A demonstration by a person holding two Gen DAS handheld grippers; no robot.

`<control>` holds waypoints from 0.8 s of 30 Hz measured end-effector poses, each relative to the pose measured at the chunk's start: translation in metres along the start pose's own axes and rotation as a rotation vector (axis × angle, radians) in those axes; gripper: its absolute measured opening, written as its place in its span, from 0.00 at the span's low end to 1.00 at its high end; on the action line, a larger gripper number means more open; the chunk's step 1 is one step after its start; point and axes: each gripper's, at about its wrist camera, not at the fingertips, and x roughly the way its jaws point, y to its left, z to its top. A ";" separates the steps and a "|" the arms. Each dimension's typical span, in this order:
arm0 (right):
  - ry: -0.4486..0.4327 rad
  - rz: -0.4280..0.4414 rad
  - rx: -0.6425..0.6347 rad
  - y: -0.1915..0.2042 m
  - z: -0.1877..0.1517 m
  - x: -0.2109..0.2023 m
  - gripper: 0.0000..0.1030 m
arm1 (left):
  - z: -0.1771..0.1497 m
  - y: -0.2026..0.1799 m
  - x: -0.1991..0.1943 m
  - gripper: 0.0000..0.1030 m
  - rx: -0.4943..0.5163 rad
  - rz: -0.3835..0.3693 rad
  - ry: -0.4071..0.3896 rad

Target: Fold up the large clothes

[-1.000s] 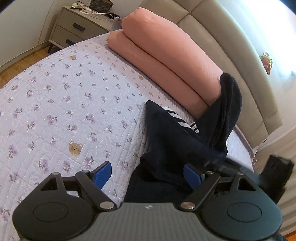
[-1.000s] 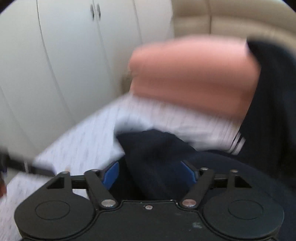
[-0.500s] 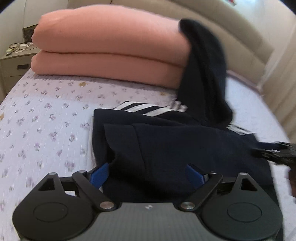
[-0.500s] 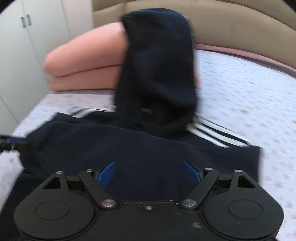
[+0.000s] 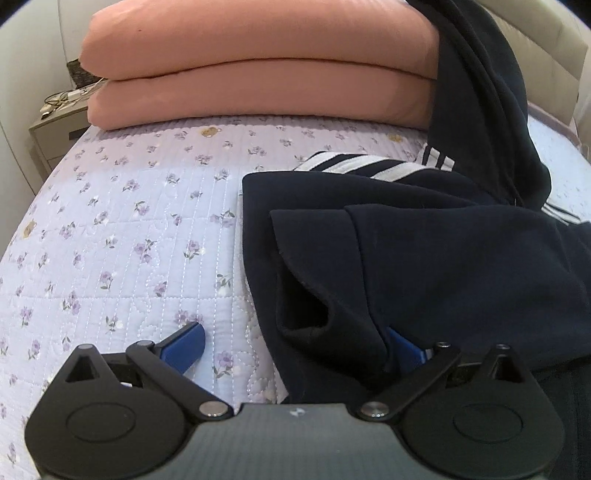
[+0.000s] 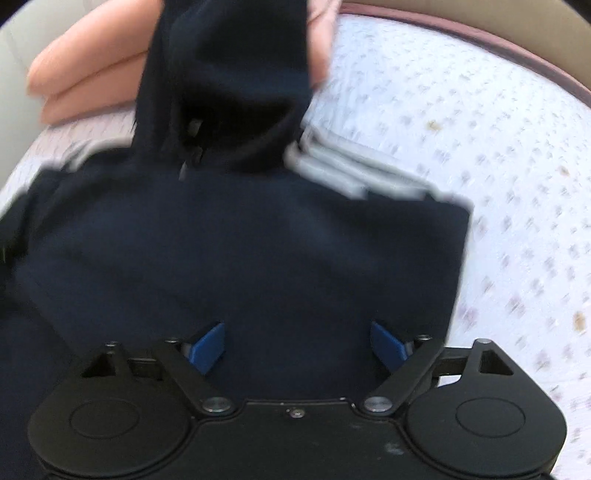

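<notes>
Navy hoodie (image 5: 443, 258) (white-striped), folded

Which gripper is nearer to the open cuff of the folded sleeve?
Left. The left gripper has the cuff between its opening jaws; the right gripper hangs over the garment's flat middle.

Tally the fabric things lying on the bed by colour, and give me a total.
Navy: 1, the hooded garment, its hood up against the pink stack
Pink: 2, the stacked folded quilts, upper and lower
Total: 3
</notes>
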 end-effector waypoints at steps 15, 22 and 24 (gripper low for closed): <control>-0.459 0.092 0.096 0.005 0.239 -0.016 1.00 | 0.000 0.002 0.005 1.00 0.007 -0.024 -0.030; -0.494 0.171 0.118 0.005 0.282 0.011 1.00 | -0.007 0.003 0.004 1.00 0.029 -0.042 -0.092; -0.449 0.205 0.140 0.005 0.290 0.021 1.00 | -0.008 0.004 0.005 1.00 0.038 -0.050 -0.100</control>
